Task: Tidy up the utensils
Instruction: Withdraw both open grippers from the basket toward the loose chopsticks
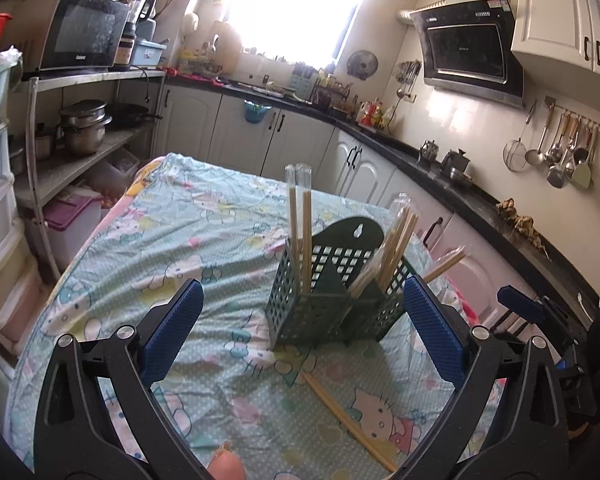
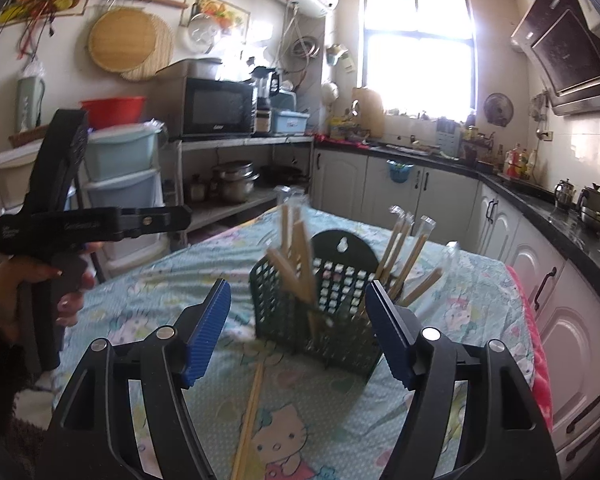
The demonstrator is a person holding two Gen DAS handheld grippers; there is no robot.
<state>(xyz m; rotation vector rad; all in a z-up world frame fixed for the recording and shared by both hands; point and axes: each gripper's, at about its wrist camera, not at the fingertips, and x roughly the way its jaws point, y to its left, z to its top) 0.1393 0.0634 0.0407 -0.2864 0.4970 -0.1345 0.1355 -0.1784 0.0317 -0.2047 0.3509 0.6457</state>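
A dark green perforated utensil holder (image 1: 320,300) stands upright on the table, on a pale blue cartoon-print tablecloth (image 1: 172,232), and serves as the landmark here. Wrapped pairs of wooden chopsticks stand in its compartments: one upright pair (image 1: 302,232) in the compartment on the holder's left as the left wrist view shows it, and a leaning bundle (image 1: 396,248) in the compartment on its right, with clear wrapper ends sticking up above the holder's rounded back plate. In the right wrist view a blurred pair (image 2: 296,264) sits tilted in the holder's left compartment. One more pair of chopsticks (image 1: 348,420) lies flat on the cloth just in front of the holder, pointing away from its base. The left gripper (image 1: 302,332) hovers in front of the holder with its blue pads wide apart and nothing between them but the view of the holder. The right gripper (image 2: 298,328) also faces the holder from the near side, its pads spread well apart and gripping nothing. To the holder's left in the right wrist view, a person's hand (image 2: 32,292) grips the other tool's handle. Kitchen counters (image 1: 460,184) run behind the holder.
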